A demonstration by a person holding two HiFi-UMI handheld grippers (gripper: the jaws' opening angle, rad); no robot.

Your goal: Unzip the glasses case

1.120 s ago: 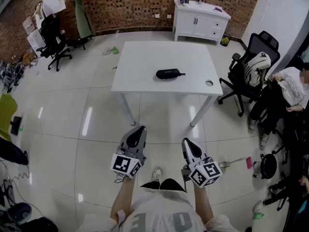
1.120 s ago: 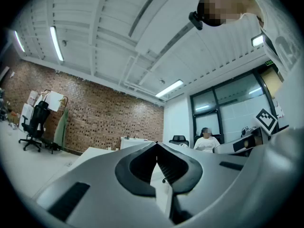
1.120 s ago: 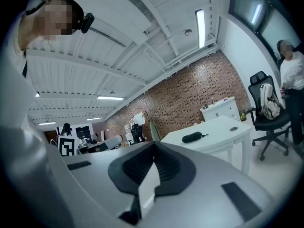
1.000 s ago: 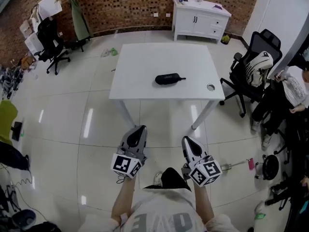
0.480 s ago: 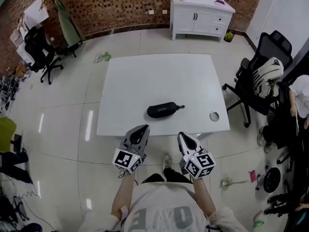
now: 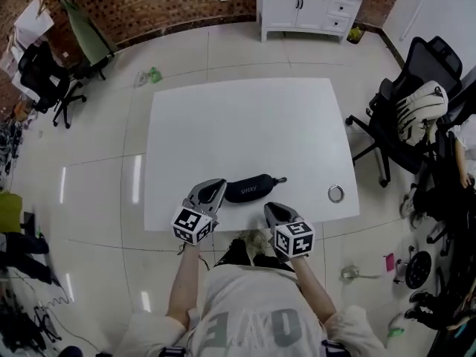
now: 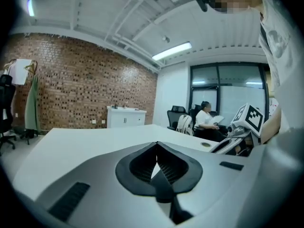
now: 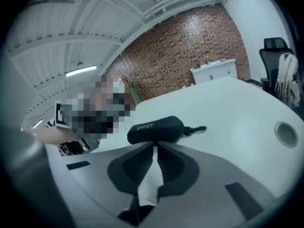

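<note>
The black glasses case [image 6: 253, 187] lies zipped near the front edge of the white table [image 6: 245, 125], its pull loop pointing right. My left gripper [image 6: 216, 185] is shut and empty, its tip just left of the case's left end. My right gripper [image 6: 268, 207] is also shut and empty, at the table's edge just below and right of the case. In the right gripper view the case [image 8: 155, 128] sits close beyond the shut jaws [image 8: 154, 147]. The left gripper view shows its shut jaws [image 7: 156, 144] over bare tabletop, with no case in sight.
A round cable hole [image 6: 336, 193] sits at the table's front right corner. A black office chair with a white backpack [image 6: 413, 114] stands to the right, a white cabinet [image 6: 309, 6] at the far wall, another chair [image 6: 41, 73] at the far left.
The person has walked up to the table. Both grippers have come forward and down from above the floor to the table's near edge, beside the case.
</note>
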